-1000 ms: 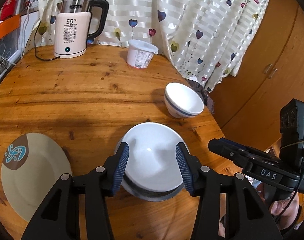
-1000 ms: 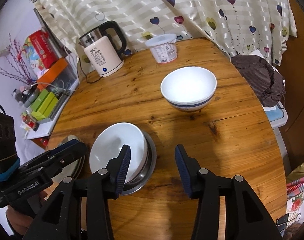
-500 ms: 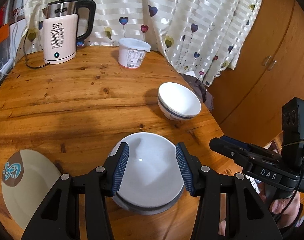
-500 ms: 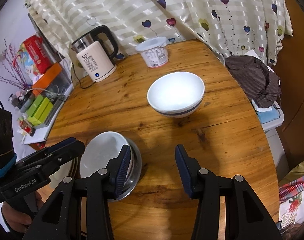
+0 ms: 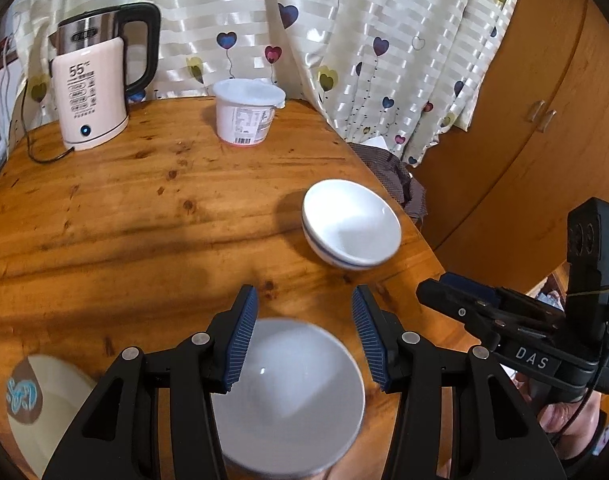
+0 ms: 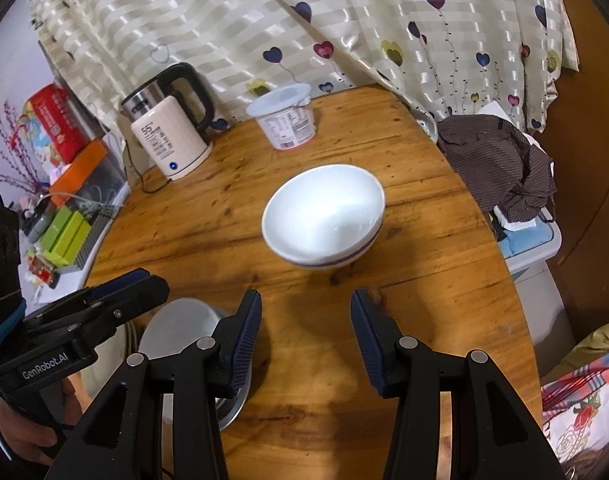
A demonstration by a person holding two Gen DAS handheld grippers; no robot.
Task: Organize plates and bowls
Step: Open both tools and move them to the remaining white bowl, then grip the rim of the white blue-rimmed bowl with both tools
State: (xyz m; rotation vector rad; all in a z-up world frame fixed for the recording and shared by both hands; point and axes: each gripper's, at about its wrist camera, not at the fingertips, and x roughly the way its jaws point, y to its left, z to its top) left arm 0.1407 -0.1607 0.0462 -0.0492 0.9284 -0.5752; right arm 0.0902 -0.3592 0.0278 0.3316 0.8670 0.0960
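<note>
A white bowl with a blue band (image 5: 350, 230) (image 6: 324, 214) stands alone near the right edge of the round wooden table (image 5: 144, 208). A second white bowl (image 5: 292, 400) sits in a metal dish (image 6: 232, 410) at the table's front, just under my left gripper (image 5: 304, 338), which is open and empty. A cream plate with a brown and blue mark (image 5: 36, 404) lies at the front left. My right gripper (image 6: 306, 330) is open and empty, short of the banded bowl; it shows in the left wrist view (image 5: 464, 300).
A pink electric kettle (image 5: 90, 88) with a cord and a white lidded tub (image 5: 246, 114) stand at the table's back by the heart-print curtain. A brown cloth (image 6: 500, 164) lies on a box off the right edge. A wooden cabinet (image 5: 544, 120) stands right.
Both grippers have pulled back and risen. The near bowl has slid lower in the left wrist view. The banded bowl has drawn closer to centre in the right wrist view. Nothing was grasped.
</note>
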